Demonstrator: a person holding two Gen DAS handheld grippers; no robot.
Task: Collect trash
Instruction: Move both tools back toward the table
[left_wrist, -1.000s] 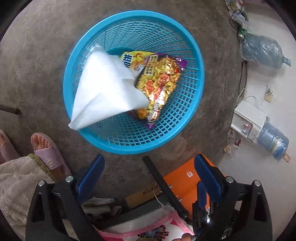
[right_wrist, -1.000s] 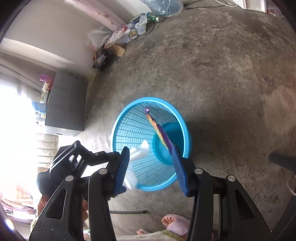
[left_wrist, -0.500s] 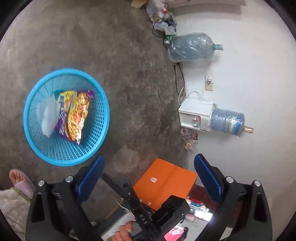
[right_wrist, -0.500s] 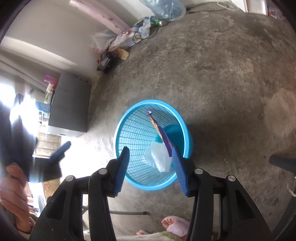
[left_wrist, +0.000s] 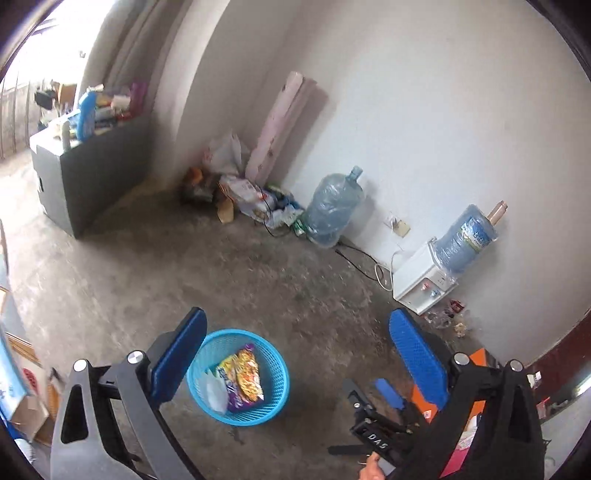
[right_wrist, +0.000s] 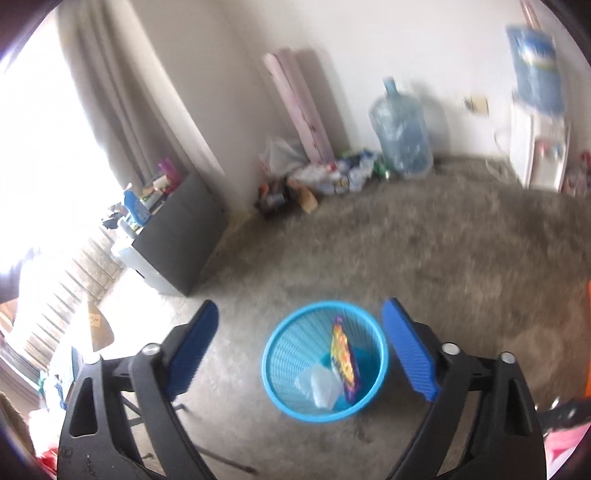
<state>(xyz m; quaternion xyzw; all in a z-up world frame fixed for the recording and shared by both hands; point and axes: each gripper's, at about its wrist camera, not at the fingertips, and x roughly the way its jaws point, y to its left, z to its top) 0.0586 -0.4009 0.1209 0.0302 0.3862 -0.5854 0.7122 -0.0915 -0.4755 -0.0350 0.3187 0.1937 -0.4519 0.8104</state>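
A blue mesh basket stands on the concrete floor. Inside it lie a yellow and purple snack bag and a white tissue. My left gripper is raised well above the floor, open, with nothing between its blue pads. My right gripper also hangs high over the basket; its jaws are opening wide and nothing is between them. In the left wrist view the right gripper's black body shows low down, with a hand on it.
Along the far wall stand a rolled pink mat, a heap of bags and litter, an empty water jug and a white dispenser with cables. A dark cabinet stands left. An orange box lies near right.
Both grippers have risen and tilted up from the basket, which now looks small and low. The white tissue dropped from the right gripper into the basket, and the right jaws spread wide.
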